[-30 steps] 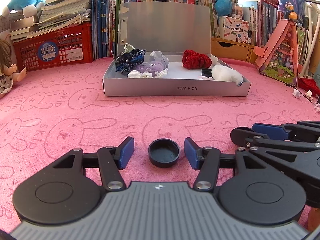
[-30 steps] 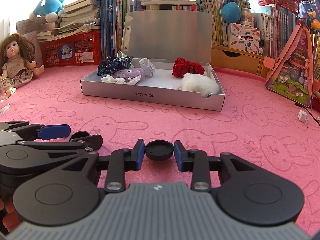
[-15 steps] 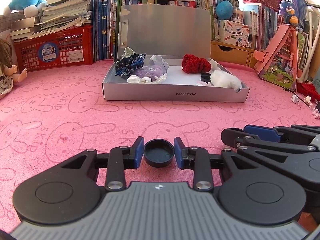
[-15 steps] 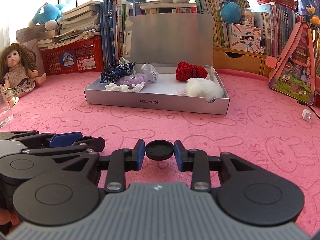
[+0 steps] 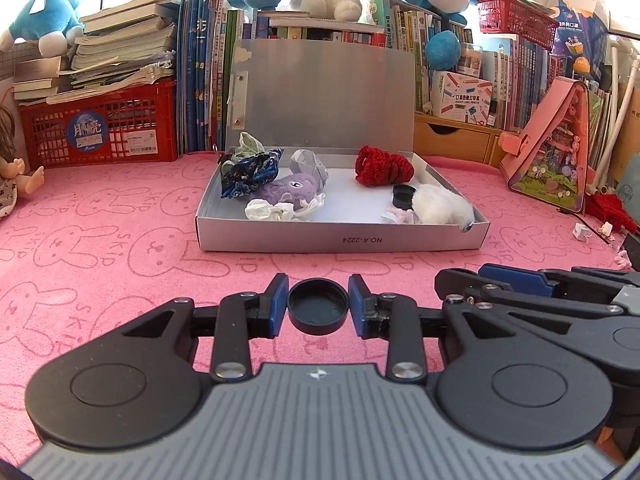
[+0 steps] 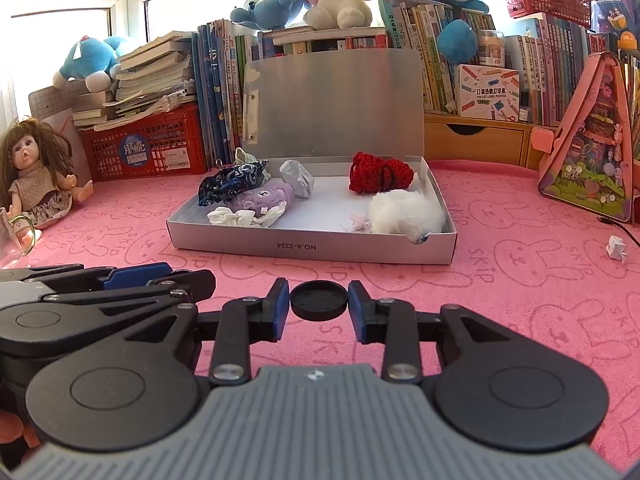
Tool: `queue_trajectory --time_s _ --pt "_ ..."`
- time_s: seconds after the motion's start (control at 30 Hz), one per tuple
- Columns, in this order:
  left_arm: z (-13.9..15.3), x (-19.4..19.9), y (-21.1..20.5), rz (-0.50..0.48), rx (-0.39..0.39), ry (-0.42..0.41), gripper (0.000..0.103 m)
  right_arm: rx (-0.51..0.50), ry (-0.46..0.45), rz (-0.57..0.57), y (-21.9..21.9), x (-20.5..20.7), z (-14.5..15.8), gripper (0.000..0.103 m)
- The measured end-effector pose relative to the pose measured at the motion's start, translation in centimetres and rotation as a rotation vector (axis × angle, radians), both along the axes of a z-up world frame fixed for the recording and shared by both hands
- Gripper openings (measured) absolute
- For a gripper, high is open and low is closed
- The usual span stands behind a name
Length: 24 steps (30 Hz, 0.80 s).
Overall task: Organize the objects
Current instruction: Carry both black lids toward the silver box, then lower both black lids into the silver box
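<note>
In the left wrist view a small black round cap point(image 5: 317, 312), hollow side up, sits squeezed between the blue pads of my left gripper point(image 5: 318, 294), just above the pink mat. A second black cap point(image 6: 319, 301) is held the same way by my right gripper point(image 6: 318, 294), which is shut on it. The two grippers are side by side, and the right one's fingers point(image 5: 516, 280) show at the edge of the left view. Ahead lies an open grey box point(image 5: 340, 240) with its lid up. It holds a blue patterned cloth point(image 5: 250, 174), a purple plush point(image 5: 290, 190), a red knit piece point(image 5: 382, 166), a white furry thing point(image 5: 440, 208) and another black cap point(image 5: 403, 196).
The pink rabbit-print mat point(image 6: 520, 272) stretches between me and the box. A red crate point(image 5: 100, 128) with books stands at the back left, and a doll point(image 6: 38, 176) and a glass point(image 6: 12, 236) sit at the left. A pink toy house point(image 6: 592, 152) leans at the right, with a folded paper scrap point(image 6: 616, 246) near it.
My left gripper's jaws have shut on the black cap that lay between them. Both grippers have risen a little with their caps.
</note>
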<state>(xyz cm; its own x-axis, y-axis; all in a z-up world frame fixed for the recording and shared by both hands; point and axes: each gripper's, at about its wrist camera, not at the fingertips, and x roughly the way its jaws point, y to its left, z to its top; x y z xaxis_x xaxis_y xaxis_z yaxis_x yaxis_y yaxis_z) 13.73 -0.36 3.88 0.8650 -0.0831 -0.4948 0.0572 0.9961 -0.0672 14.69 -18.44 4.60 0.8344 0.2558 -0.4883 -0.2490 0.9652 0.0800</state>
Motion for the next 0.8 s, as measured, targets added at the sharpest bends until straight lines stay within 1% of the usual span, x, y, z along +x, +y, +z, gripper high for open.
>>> queue_trajectory --time_s 0.27,0.57,0.7,0.8 --pt "1.5 2.5 0.1 -0.008 0.004 -0.027 0.037 -0.006 -0.033 -0.004 -0.2 1.7 1.3 0.039" --pt "2.3 6.2 0.6 0.016 0.001 -0.018 0.037 0.012 -0.023 -0.015 -1.1 4.8 2.2 0.039" --pt "2.4 8.3 0.7 0.012 0.004 -0.019 0.037 0.028 0.003 0.002 -1.4 6.8 2.2 0.039" --pt "2.0 10.3 0.8 0.010 0.002 0.004 0.037 0.041 0.044 0.002 -1.8 8.6 1.7 0.039"
